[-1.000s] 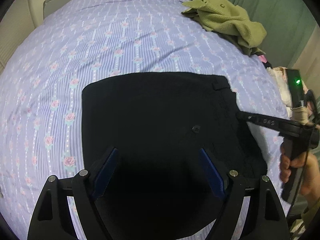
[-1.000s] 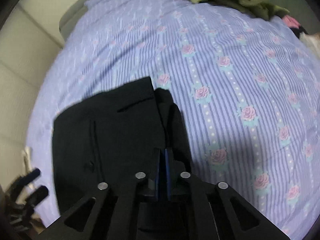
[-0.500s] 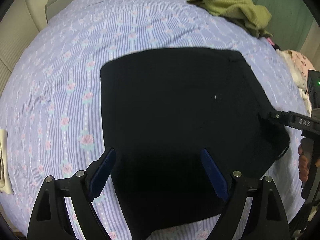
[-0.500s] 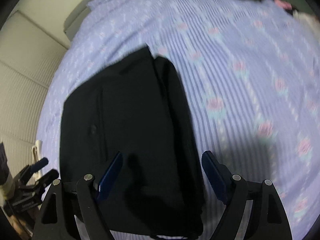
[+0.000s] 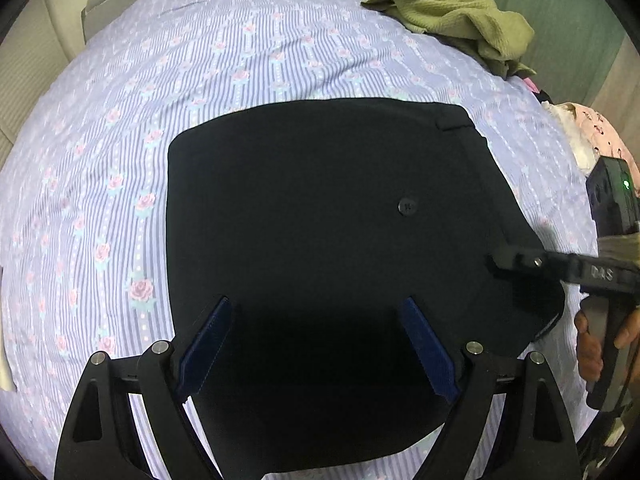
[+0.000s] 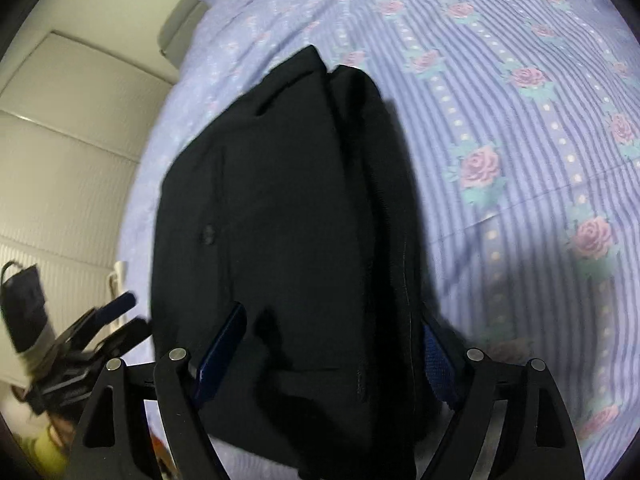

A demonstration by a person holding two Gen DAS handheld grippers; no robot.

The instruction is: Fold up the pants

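Observation:
The black pants (image 5: 320, 248) lie folded into a compact block on the lilac flowered bedsheet (image 5: 200, 80), with a small button (image 5: 407, 205) facing up. My left gripper (image 5: 316, 348) is open just above the pants' near edge and holds nothing. My right gripper (image 6: 328, 356) is open over the folded pants (image 6: 280, 220), at their near end. It also shows in the left wrist view (image 5: 520, 262), reaching in from the right over the pants' right edge.
A crumpled olive-green garment (image 5: 452, 20) lies at the bed's far right corner. Pink and white clothes (image 5: 592, 136) sit at the right edge. A cream headboard and wall (image 6: 72, 140) stand to the left of the bed.
My right gripper was shut on the pants' edge a second ago, then opened and let go. It has shifted over the folded pants. The left gripper stayed open and drifted slightly.

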